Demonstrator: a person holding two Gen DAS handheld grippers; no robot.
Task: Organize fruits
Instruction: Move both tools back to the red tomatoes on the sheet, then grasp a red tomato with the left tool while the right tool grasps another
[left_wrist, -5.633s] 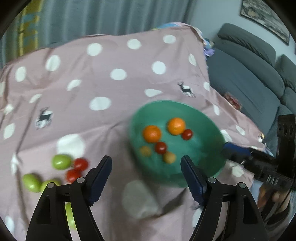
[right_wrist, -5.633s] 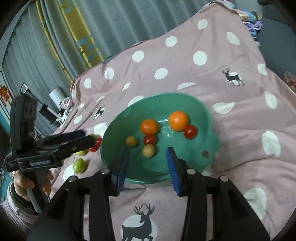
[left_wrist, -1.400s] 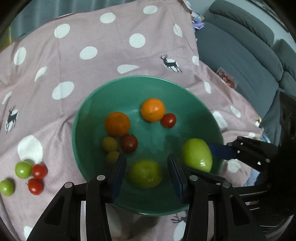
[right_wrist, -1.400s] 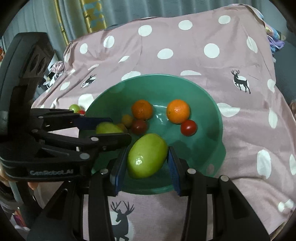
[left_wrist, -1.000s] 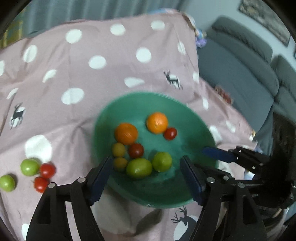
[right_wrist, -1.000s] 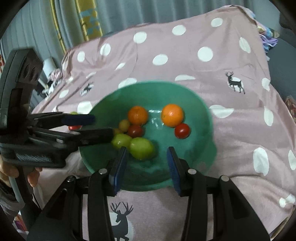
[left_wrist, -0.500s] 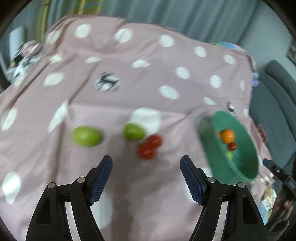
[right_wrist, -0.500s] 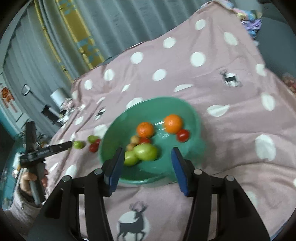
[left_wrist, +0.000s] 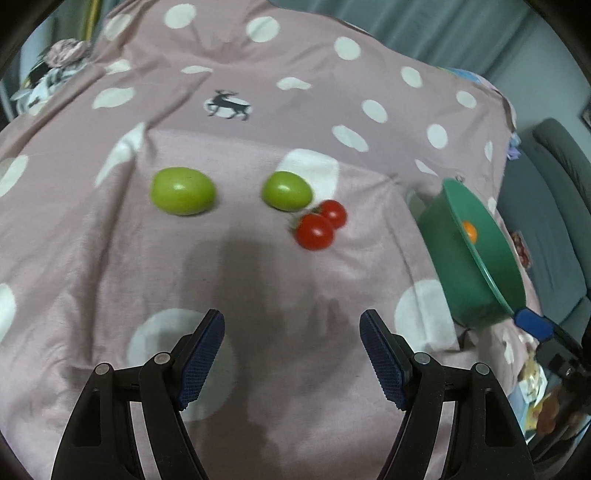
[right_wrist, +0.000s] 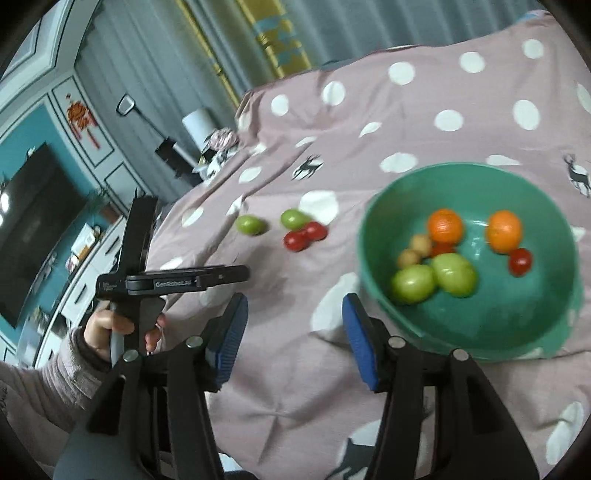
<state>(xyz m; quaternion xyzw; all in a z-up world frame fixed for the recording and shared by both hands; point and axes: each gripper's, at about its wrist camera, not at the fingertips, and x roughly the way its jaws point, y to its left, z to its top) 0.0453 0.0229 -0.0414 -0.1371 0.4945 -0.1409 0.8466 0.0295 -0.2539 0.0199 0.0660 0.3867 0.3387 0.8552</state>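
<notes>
Both green fruits now in bowl (tools empty) — released.

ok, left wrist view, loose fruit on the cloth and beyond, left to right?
Larger green oval fruit → smaller green fruit → pair of touching red cherry tomatoes → green plastic bowl → blue fingertip of the right gripper.

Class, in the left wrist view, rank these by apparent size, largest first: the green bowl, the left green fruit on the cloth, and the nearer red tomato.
1. green bowl, though seen edge-on and stretched near the frame edge.
2. left green fruit.
3. nearer red tomato.
</notes>
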